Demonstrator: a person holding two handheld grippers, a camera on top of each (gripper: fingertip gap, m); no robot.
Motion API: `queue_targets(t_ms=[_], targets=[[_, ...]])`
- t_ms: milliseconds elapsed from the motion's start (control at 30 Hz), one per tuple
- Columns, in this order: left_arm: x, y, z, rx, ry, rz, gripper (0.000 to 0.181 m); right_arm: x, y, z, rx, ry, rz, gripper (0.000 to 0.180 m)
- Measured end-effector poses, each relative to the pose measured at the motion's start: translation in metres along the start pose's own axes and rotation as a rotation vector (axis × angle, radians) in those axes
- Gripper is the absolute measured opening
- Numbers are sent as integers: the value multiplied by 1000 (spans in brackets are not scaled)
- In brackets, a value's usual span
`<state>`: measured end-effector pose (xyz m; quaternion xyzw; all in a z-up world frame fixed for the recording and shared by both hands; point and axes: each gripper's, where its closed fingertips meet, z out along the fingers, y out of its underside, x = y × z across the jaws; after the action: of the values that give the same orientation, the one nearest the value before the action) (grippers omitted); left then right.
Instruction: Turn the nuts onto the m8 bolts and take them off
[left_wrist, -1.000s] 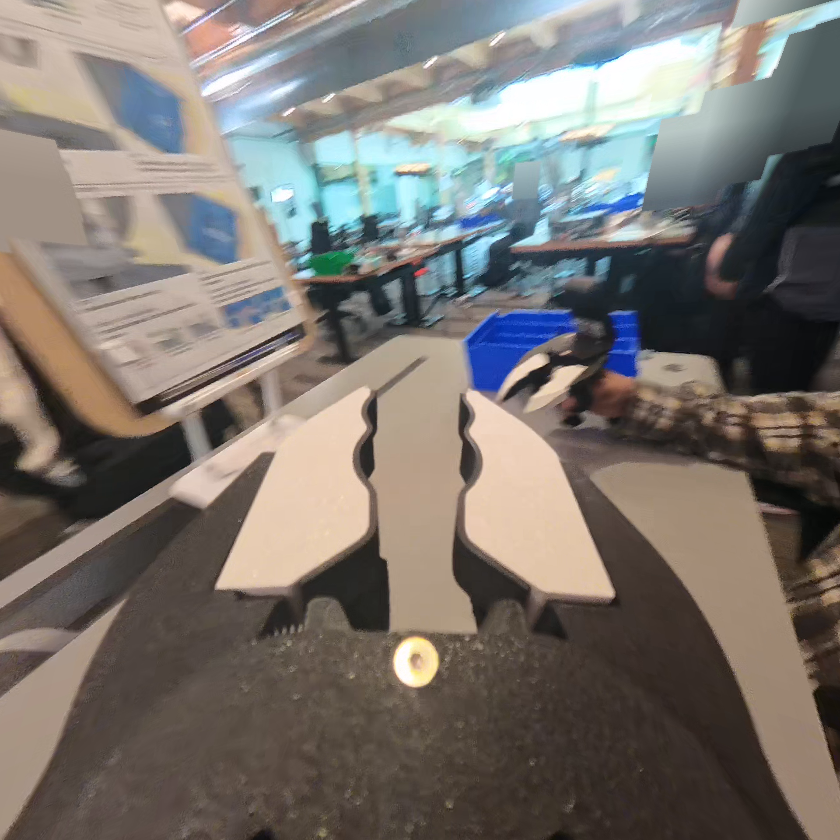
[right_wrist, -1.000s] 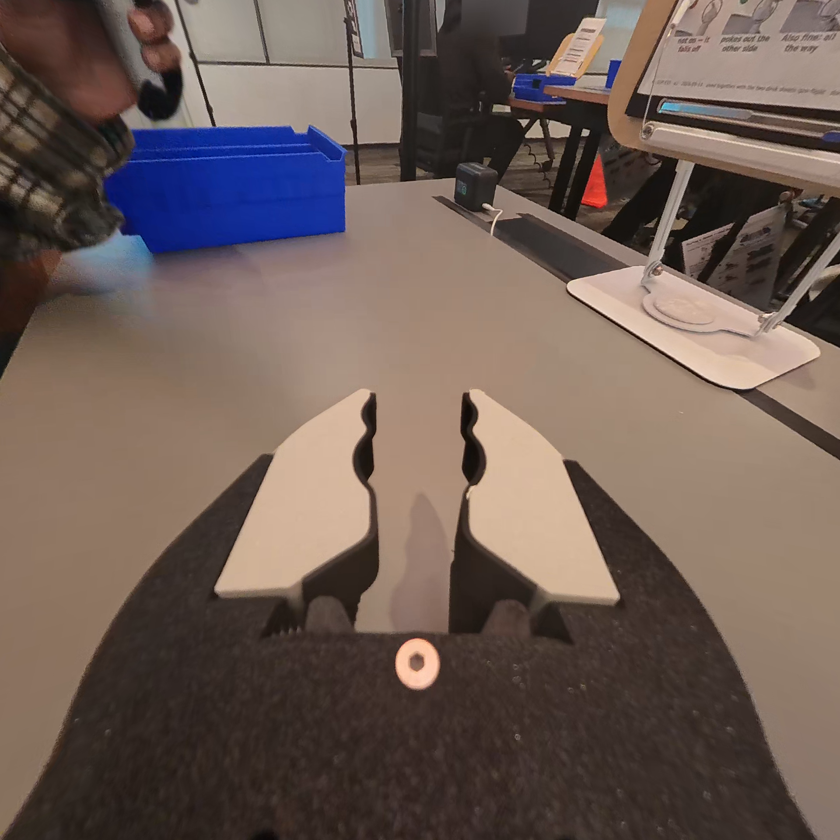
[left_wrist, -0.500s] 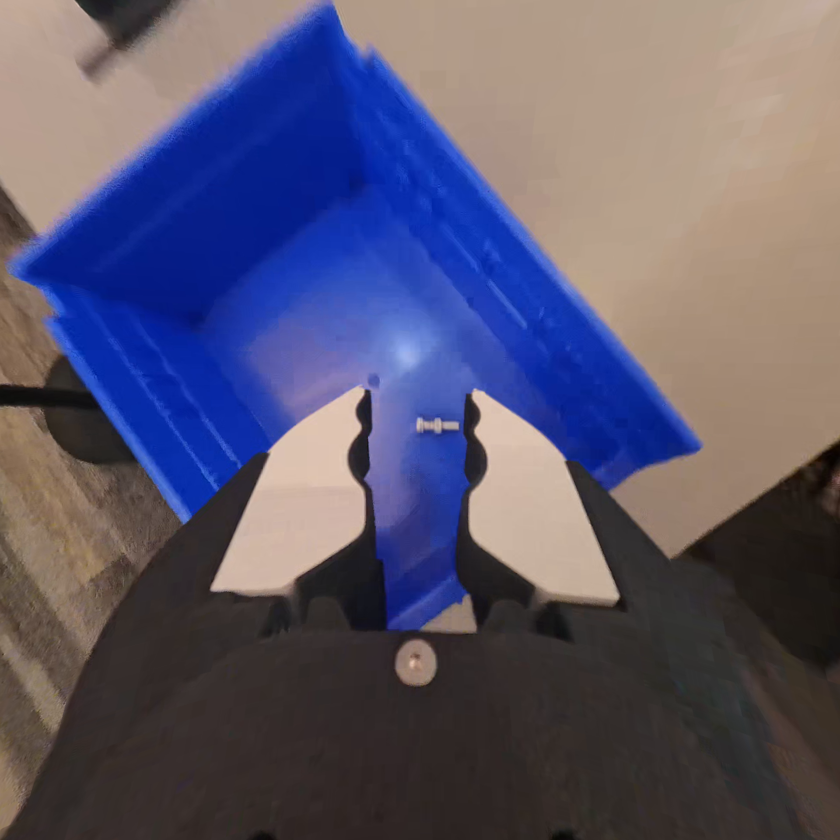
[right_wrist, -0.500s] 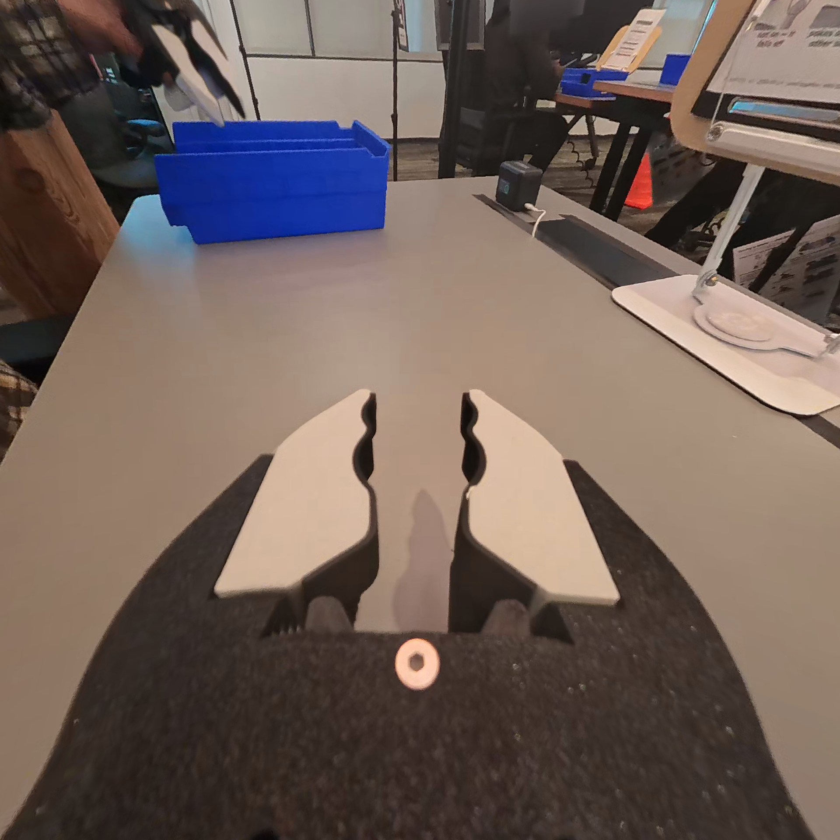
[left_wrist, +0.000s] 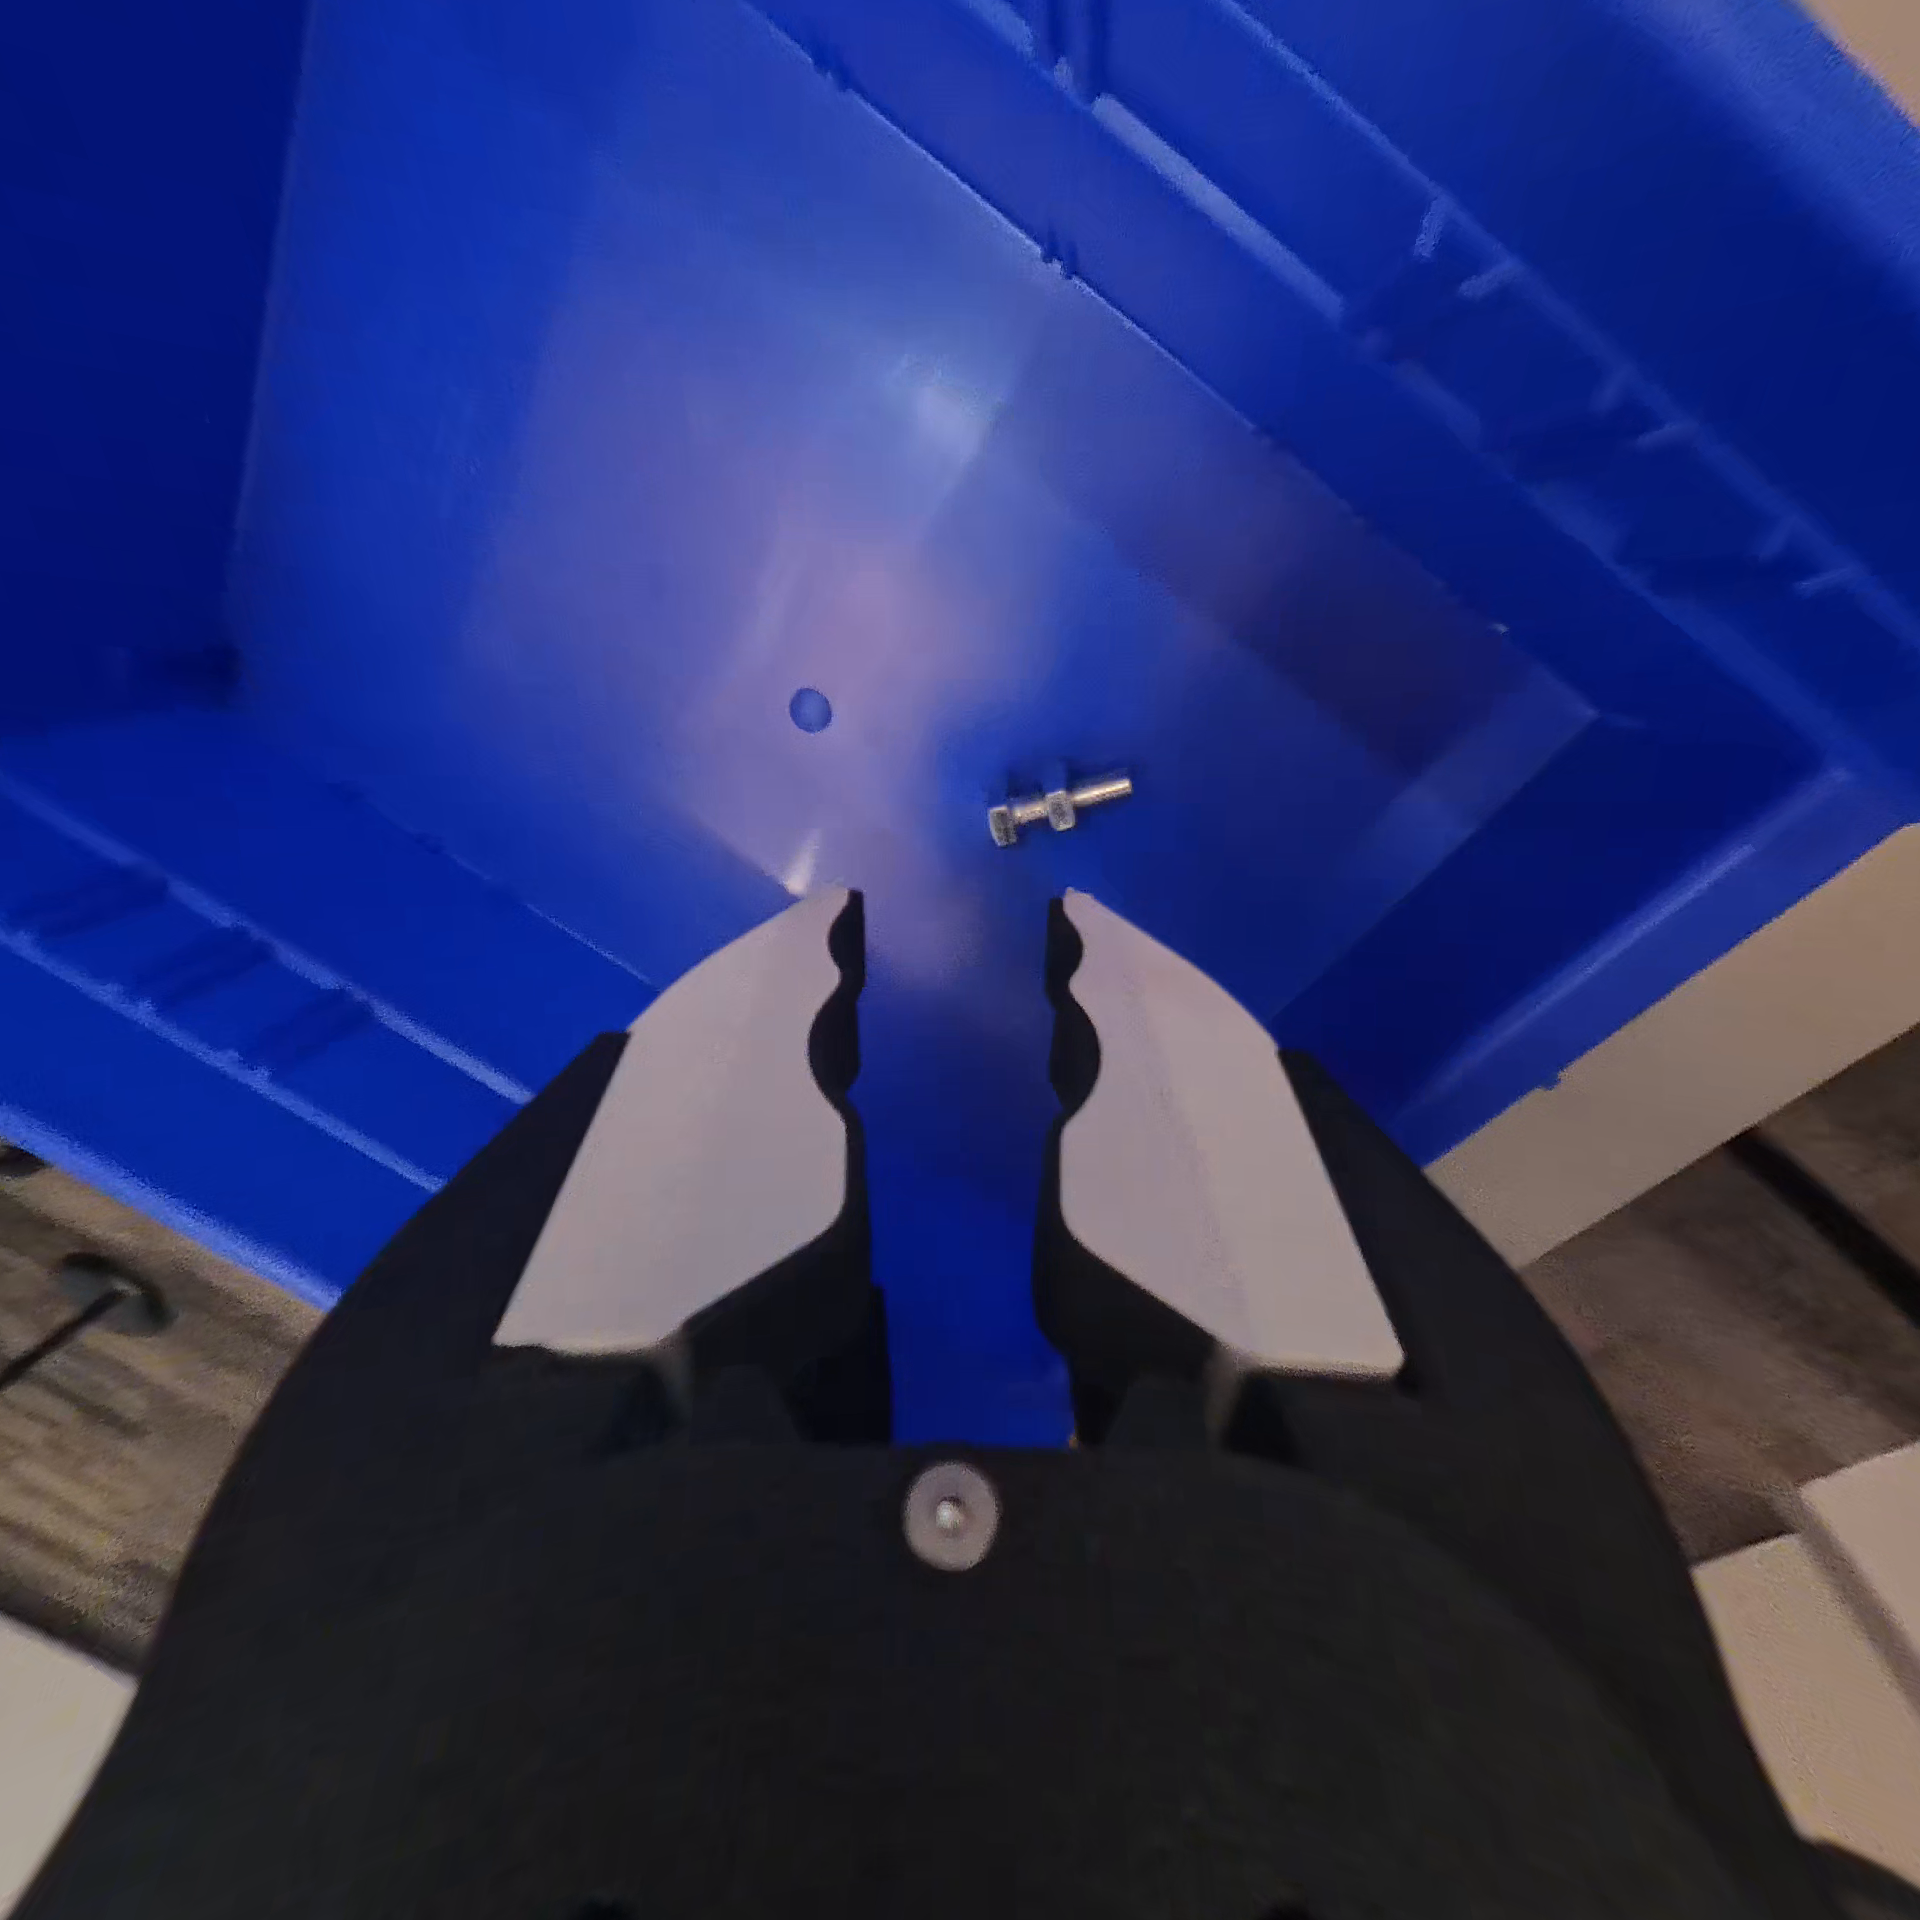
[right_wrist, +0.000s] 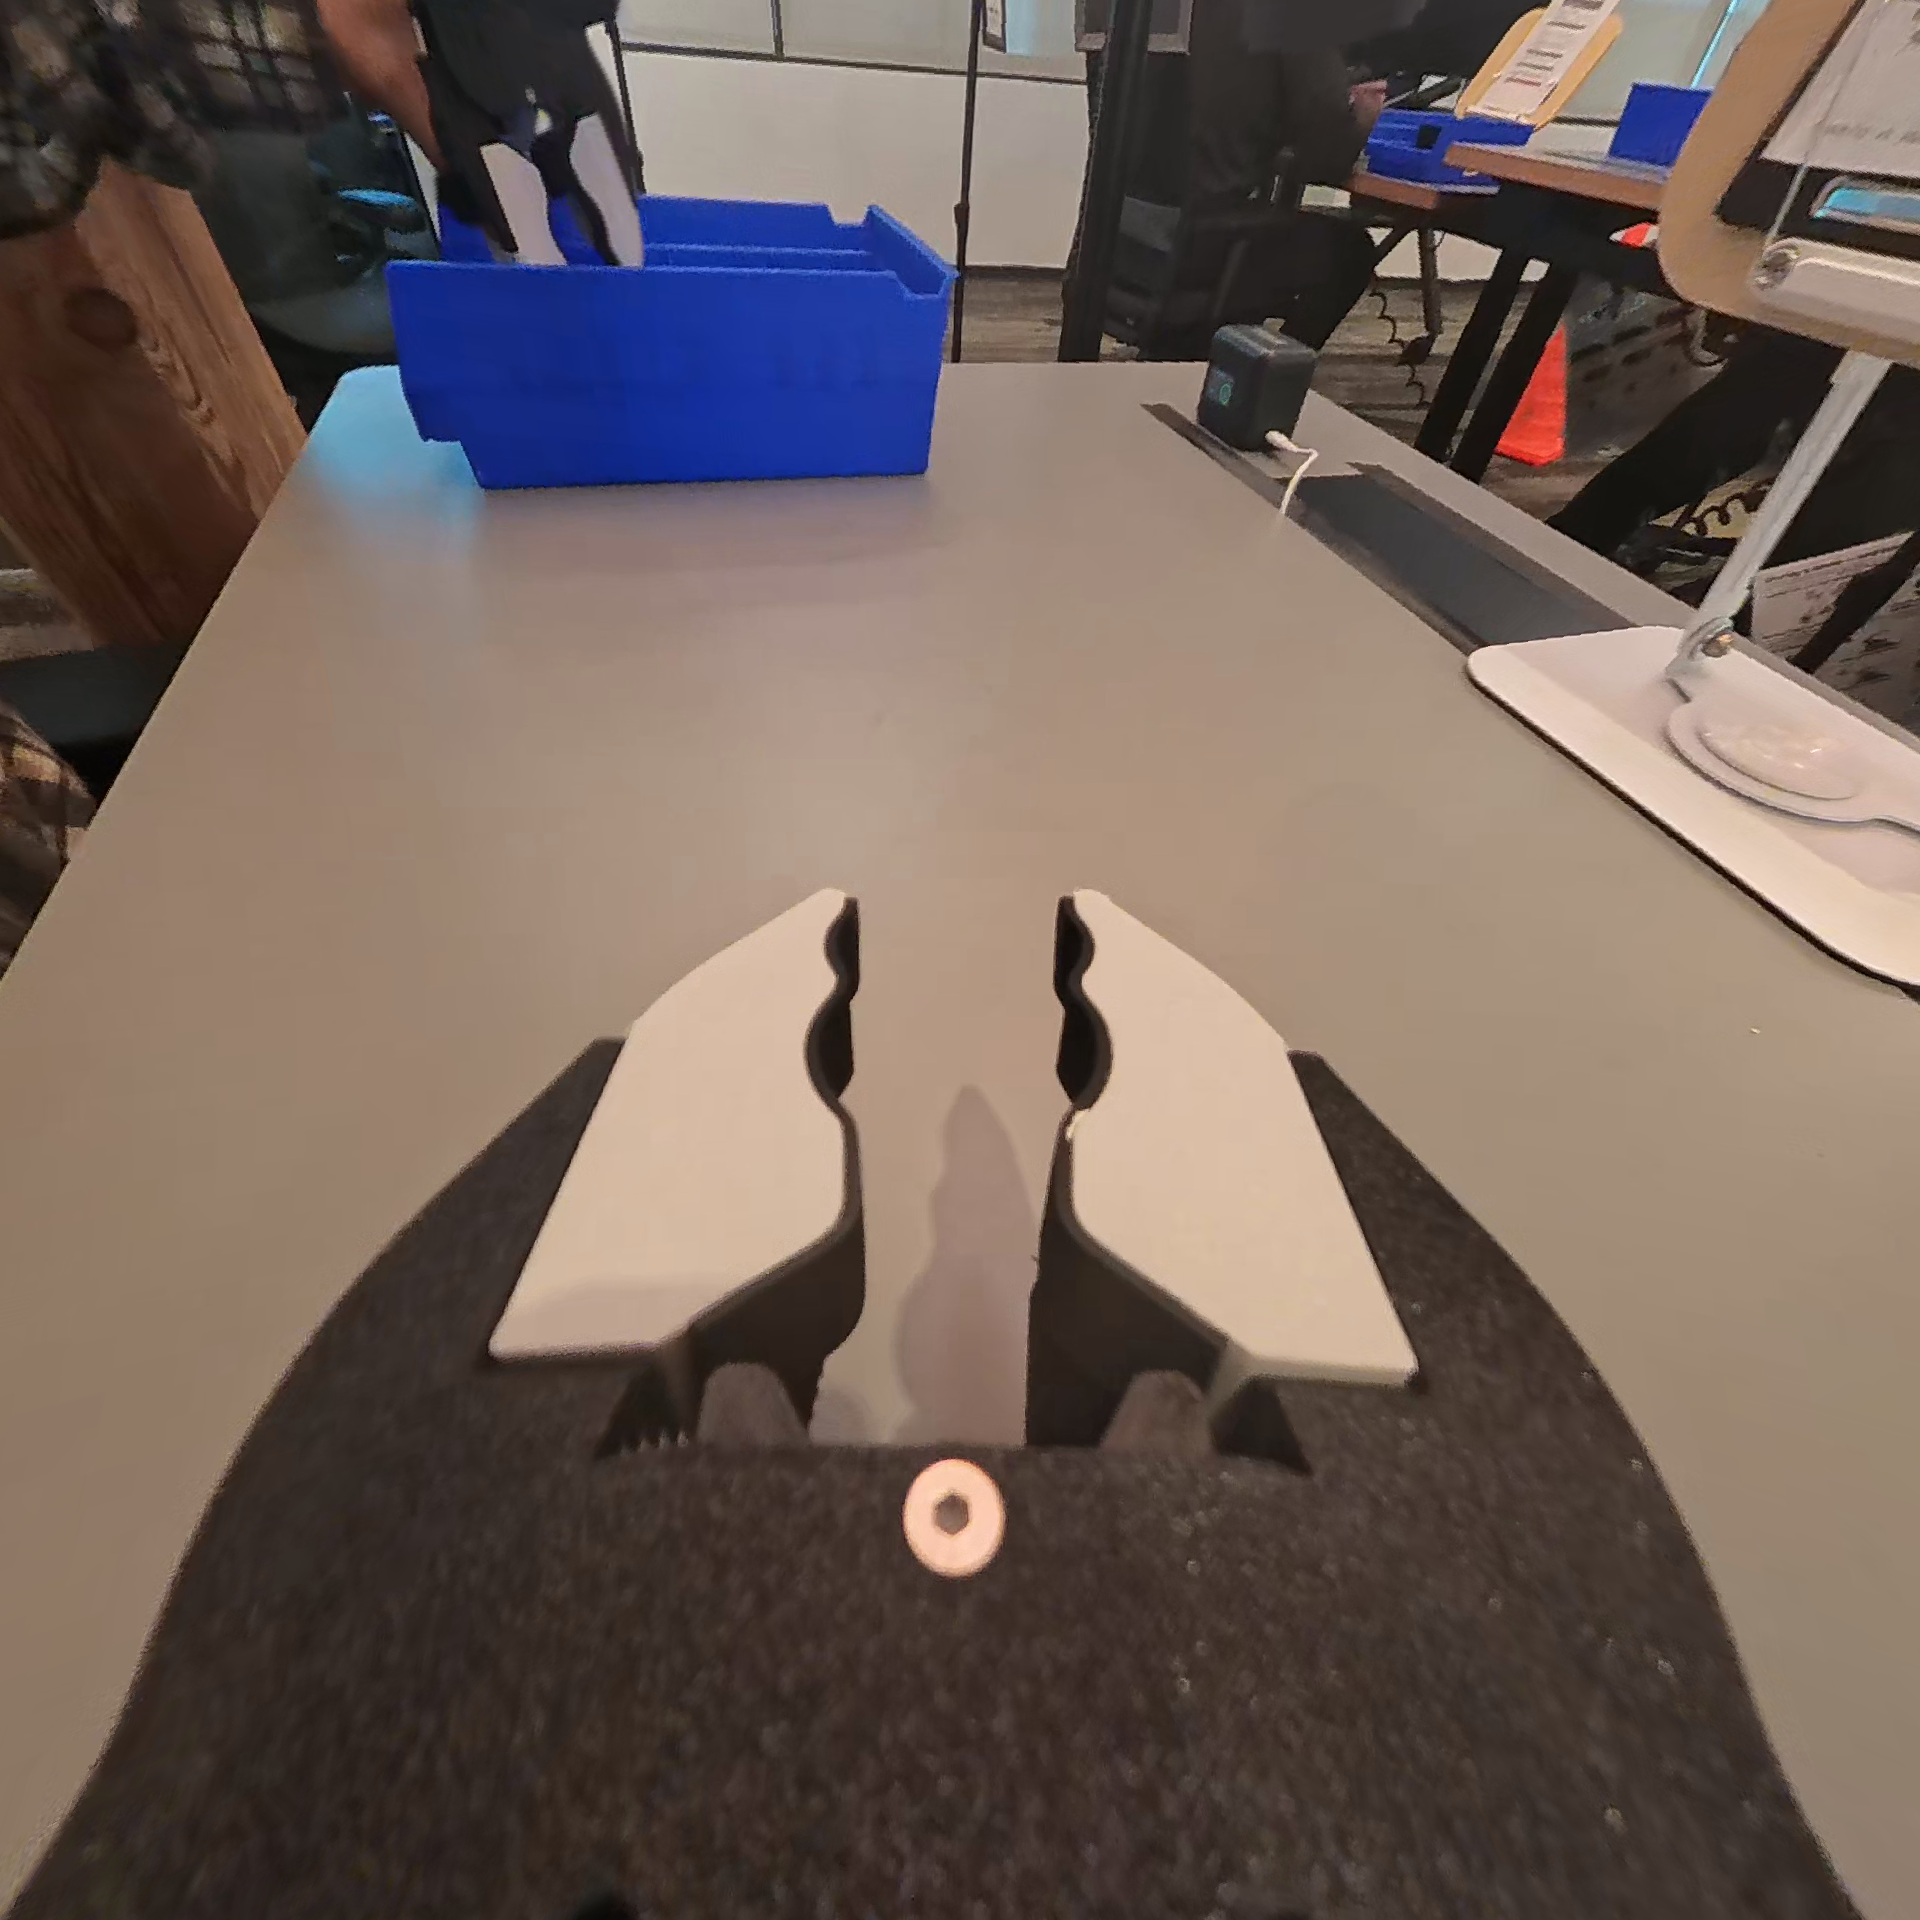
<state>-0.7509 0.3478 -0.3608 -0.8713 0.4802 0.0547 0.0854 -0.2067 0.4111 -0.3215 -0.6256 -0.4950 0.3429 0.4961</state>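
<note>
**Left gripper down in the bin, bolt not yet grasped**

The left gripper (left_wrist: 954, 899) points down into the blue bin (left_wrist: 1558, 312), its jaws parted with nothing between them. Just beyond its right fingertip lies the bolt (left_wrist: 1060, 808) on the bin floor, toward the corner of the bin nearest the table edge; a nut (left_wrist: 1058, 810) sits on its shank close to the head, with bare thread past it. A small round mark (left_wrist: 809, 710) shows on the floor beside it. No other bolt or nut is visible in the bin.

The right gripper (right_wrist: 956, 899) hovers low over the grey table (right_wrist: 727, 727), jaws likewise apart and empty, well apart from the bin (right_wrist: 675, 384), which stands at the far left corner of the table. In that view the left gripper (right_wrist: 566, 223) dips over the bin's rim. A white stand base (right_wrist: 1714, 790) rests by the right edge, a small black charger (right_wrist: 1255, 387) at the far edge.

As a judgement, the task is at its start: the pick-up is pending, and with the nut already on, unscrewing and rethreading all remain.

Compared with half a second ago, the left gripper has dropped closer to the bin floor, so the bolt looks larger and nearer its tips. A second ago it was level over the table, facing the room. The right gripper has barely shifted.
</note>
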Motion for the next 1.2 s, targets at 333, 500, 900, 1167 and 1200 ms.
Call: queue_targets(t_ms=[333,500,900,1167,1200], targets=[[6,-4,14,-53,11,186,40,-8,3,8,-11,-58,-6,36],[9,-9,21,-21,44,199,40,-9,4,11,-7,-70,2,36],[19,-1,42,-49,128,213,26,-11,8,15,-20,-98,12,36],[20,2,41,-17,154,47,23,-10,4,12,1,-98,26,34],[20,3,41,-13,157,13,23,-10,4,11,6,-100,30,34]])
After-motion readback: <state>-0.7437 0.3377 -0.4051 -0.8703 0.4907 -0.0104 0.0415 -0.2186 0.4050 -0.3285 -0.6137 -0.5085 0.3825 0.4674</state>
